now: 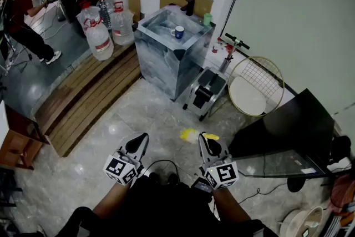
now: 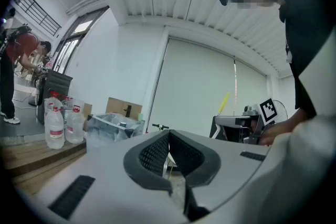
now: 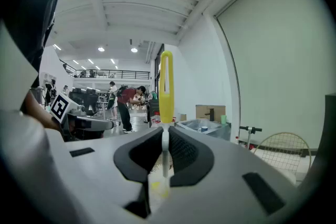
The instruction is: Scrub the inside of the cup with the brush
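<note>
**Brush gripped, cup far off**

The right hand-held gripper (image 3: 165,152) grasps the yellow brush (image 3: 166,86) by its stem. The left hand-held gripper (image 2: 169,150) is clenched and empty. The blue cup (image 1: 178,32) sits on the marbled sink unit (image 1: 161,64) at twelve o'clock, well apart from both.

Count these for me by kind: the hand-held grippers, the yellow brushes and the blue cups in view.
grippers: 2 (left gripper, right gripper)
yellow brush: 1
blue cup: 1
total: 4
</note>
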`<state>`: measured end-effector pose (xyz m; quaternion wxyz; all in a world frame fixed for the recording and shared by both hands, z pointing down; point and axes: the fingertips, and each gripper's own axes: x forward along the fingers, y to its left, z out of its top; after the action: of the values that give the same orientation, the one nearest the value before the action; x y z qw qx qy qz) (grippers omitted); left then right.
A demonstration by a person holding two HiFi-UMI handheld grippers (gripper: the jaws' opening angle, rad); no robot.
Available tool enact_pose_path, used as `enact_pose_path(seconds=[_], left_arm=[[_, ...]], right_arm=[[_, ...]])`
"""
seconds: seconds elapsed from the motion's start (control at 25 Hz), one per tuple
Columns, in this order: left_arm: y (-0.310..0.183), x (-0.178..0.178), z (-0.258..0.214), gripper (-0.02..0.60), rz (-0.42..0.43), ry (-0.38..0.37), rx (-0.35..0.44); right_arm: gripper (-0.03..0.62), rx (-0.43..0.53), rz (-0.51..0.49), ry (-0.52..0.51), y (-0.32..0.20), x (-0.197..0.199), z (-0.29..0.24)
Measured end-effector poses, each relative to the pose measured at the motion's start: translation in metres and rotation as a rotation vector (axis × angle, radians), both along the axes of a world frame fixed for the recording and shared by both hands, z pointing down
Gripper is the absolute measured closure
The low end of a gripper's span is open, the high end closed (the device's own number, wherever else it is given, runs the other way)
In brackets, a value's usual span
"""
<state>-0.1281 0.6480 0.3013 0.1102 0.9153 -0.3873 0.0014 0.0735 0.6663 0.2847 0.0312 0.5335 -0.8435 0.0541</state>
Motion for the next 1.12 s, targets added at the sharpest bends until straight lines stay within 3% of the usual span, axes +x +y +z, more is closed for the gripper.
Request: enact_pose_path(seconds=[0.2, 0.36, 0.4, 0.44, 0.48, 0.68, 1.12], left_arm=[[0.011, 0.022, -0.003, 0.565, 0.004, -0.001, -0.003], [0.012, 0.013, -0.013, 0.564, -0.056, -0.008, 0.039], [0.012, 0.007, -0.012, 0.527, -0.08, -0.01, 0.038], [0.012, 0.003, -0.01, 0.442, -0.101, -0.015, 0.034], [0.012, -0.002, -0.009, 0.423, -0.118, -0.023, 0.028], [0.018, -0.017, -0.007, 0.423, -0.168, -0.033, 0.011], [0.028, 0.007, -0.007, 0.423, -0.157, -0.069, 0.008]], right_arm=[[0.553, -0.001, -0.025, 0.003, 0.005, 0.014, -0.006], [0.553, 0.031, -0.07, 0.012, 0.007, 0.008, -0.015], [0.553, 0.035, -0.074, 0.009, 0.007, 0.008, -0.016], [0.553, 0.037, -0.076, 0.004, 0.008, 0.008, -0.018], [0.553, 0.039, -0.078, -0.001, 0.01, 0.008, -0.019], [0.553, 0.034, -0.087, -0.041, 0.021, 0.012, -0.021], [0.553, 0.05, -0.065, -0.062, 0.019, 0.061, -0.017]])
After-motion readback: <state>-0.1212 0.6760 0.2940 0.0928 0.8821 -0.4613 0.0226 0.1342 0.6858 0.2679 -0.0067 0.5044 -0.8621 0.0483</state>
